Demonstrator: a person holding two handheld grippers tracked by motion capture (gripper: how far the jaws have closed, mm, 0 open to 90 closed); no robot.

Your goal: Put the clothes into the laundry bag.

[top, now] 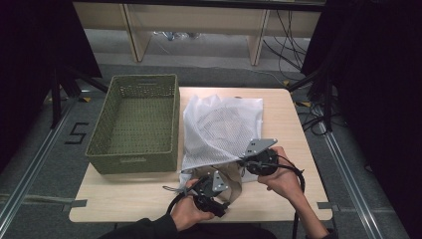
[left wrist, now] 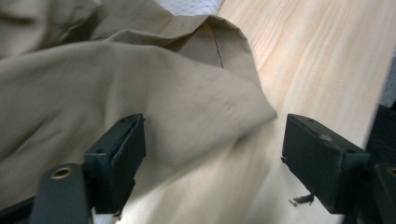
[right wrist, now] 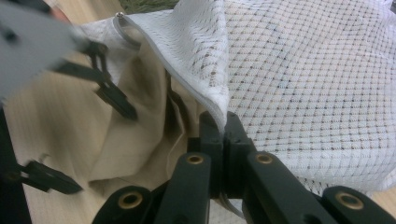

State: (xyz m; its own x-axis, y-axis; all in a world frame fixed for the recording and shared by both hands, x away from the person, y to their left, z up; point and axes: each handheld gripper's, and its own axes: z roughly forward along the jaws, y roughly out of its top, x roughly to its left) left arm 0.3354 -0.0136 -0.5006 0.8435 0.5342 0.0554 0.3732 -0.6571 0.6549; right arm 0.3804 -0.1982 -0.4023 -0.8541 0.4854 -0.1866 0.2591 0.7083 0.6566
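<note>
My left gripper (top: 211, 191) sits low at the table's near edge, wrist bent inward, jaws spread apart and pinching nothing; the beige cloth (left wrist: 140, 93) lies loose between and ahead of my left fingers (left wrist: 119, 158). Further right, my right gripper (right wrist: 224, 135) is raised and tilted, jaws clamped tight on the rim of the white mesh bag (right wrist: 303, 93), beige cloth just left of them.

Grey floor (top: 45, 149), wooden shelving (top: 199, 22), black curtains (top: 378, 74)
</note>
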